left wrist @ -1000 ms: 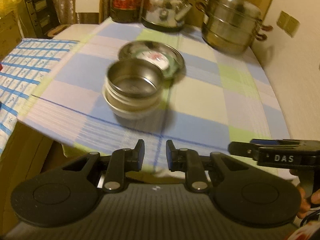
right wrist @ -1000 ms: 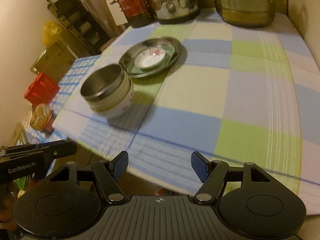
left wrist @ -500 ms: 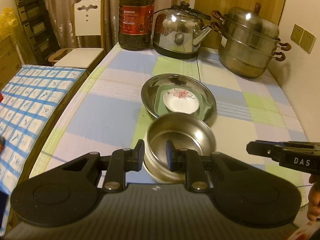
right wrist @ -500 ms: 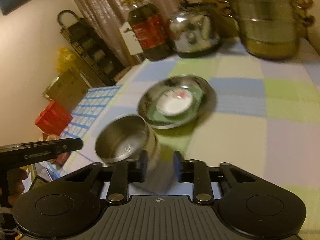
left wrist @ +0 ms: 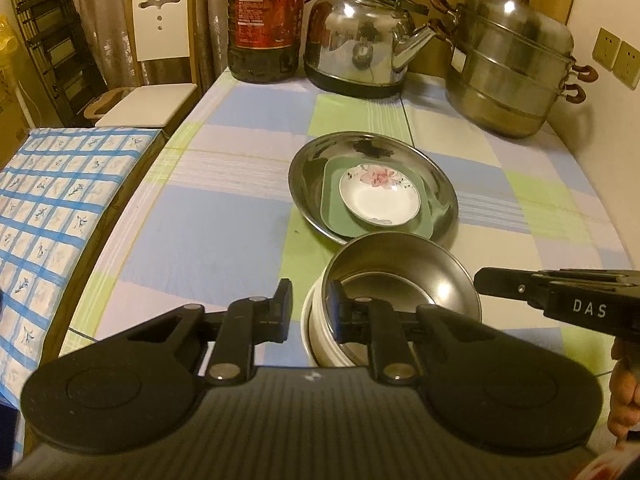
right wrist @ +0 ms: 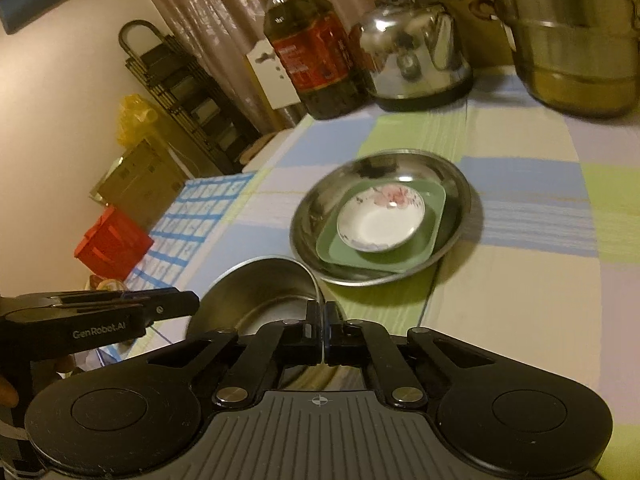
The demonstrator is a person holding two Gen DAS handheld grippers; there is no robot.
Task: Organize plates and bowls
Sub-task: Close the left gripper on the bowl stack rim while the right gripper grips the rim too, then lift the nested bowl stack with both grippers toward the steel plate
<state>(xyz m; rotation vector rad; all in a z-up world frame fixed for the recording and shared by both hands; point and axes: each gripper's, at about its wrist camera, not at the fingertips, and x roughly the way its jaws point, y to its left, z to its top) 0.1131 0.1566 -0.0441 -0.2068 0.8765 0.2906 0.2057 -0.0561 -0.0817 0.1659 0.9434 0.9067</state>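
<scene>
Right gripper [right wrist: 322,330] clenched on steel bowl [right wrist: 264,292] rim; left gripper [left wrist: 310,312] just closing, straddling the rim, contact unclear; bowl nested in white bowl [left wrist: 316,340] beside stacked plates [left wrist: 374,192] on table [left wrist: 208,240].

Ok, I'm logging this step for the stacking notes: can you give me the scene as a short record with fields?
plates: saucer in green dish in steel plate, on table
bowls: steel bowl nested in white bowl, near table edge
left hand-held gripper: jaws just been closing, astride the bowls' rims, outer pad seemingly not touching
right hand-held gripper: shut on steel bowl rim
behind: oil bottle, kettle, steamer
</scene>
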